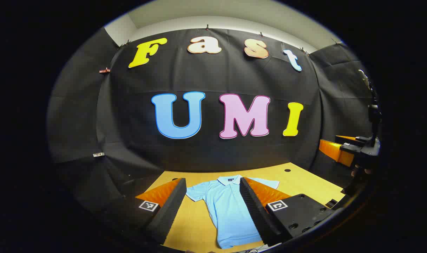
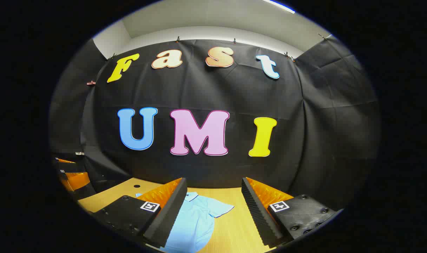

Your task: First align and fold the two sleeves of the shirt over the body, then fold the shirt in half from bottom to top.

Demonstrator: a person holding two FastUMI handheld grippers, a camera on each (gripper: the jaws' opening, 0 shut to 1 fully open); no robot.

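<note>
light blue shirt [image 1: 227,211] flat on tabletop [image 1: 304,179], collar toward the booth wall, both sleeves spread in left gripper view; one sleeve visible in right gripper view. left gripper [image 1: 213,207] and right gripper [image 2: 213,211] above shirt, jaws wide apart, holding nothing.

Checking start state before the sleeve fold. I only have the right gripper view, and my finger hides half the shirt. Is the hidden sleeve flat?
Observer: Yes. In the left gripper view the shirt lies flat on the table. The hidden sleeve is spread out unfolded, like the other sleeve.
Operator: Left gripper holding anything?
Observer: No. The left gripper is open and empty, and its fingers frame the shirt's body, with the collar at the far end.
</note>
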